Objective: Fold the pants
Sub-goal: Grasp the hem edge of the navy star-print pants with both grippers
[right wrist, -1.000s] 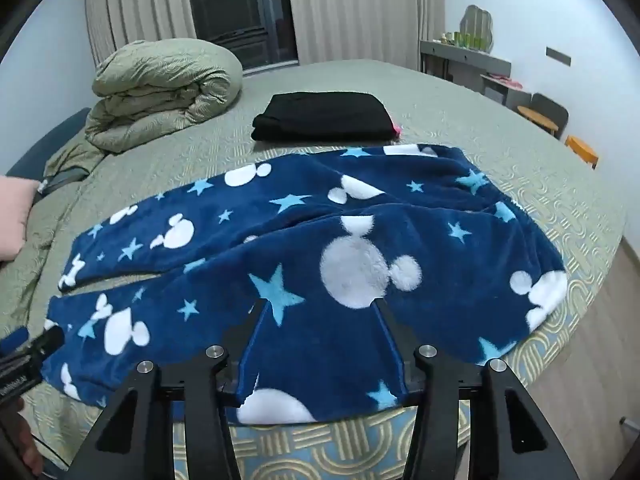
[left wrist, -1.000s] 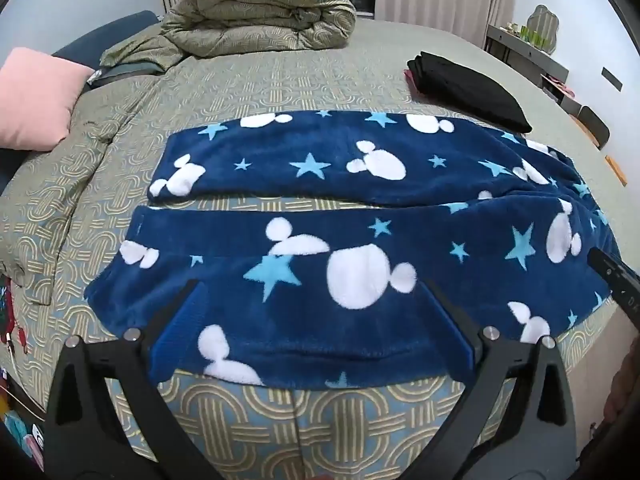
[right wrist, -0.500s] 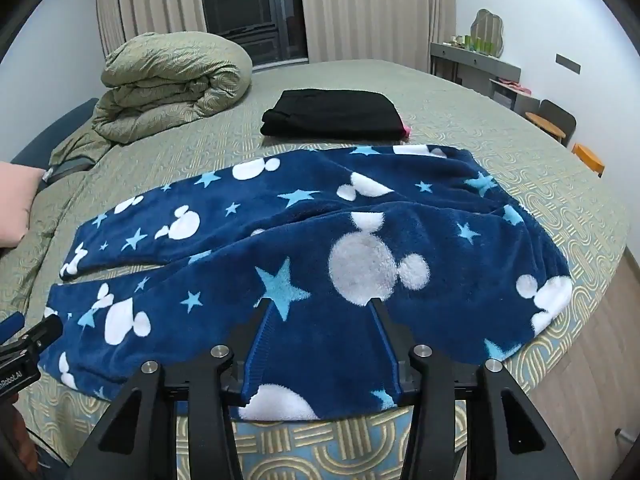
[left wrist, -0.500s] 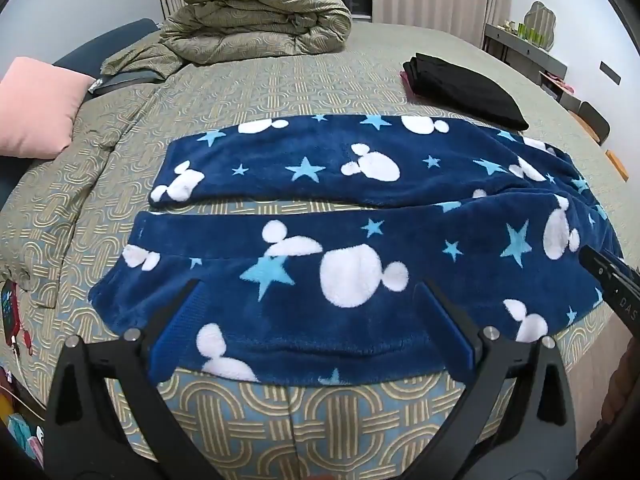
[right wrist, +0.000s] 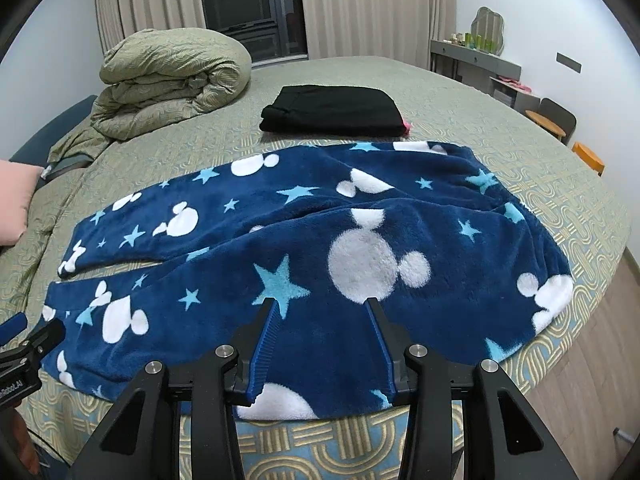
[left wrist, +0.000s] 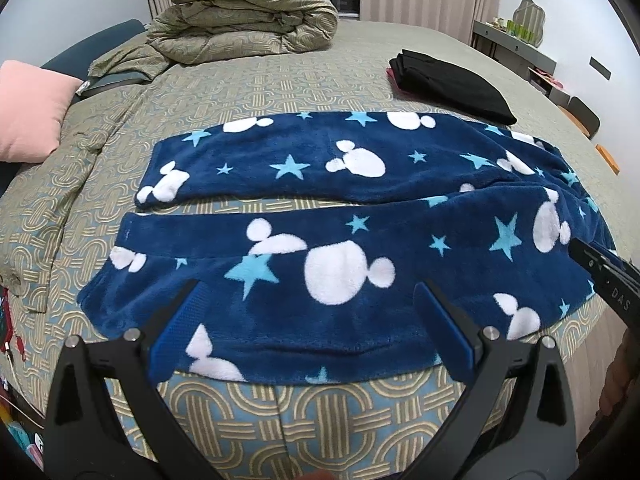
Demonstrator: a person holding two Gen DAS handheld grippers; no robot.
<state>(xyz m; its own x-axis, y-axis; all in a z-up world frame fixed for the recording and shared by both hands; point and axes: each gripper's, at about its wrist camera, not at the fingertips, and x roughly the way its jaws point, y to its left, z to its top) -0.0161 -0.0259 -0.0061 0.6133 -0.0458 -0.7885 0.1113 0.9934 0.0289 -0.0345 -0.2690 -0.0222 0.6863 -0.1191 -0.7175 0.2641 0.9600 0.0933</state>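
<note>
Right gripper point(right wrist: 320, 344) jaws have narrowed since the earlier frame and are closing over the pants point(right wrist: 304, 248) near hem at lower centre, not yet pinching. Left gripper point(left wrist: 312, 320) hangs wide open, empty, above the near leg. Pants lie flat mid-frame on the bed point(left wrist: 280, 88); first fold looks imminent.

The left gripper point(left wrist: 308, 292) points downward, jaws wide apart; the right gripper point(right wrist: 322, 304) is closing, jaws half-spread.
</note>
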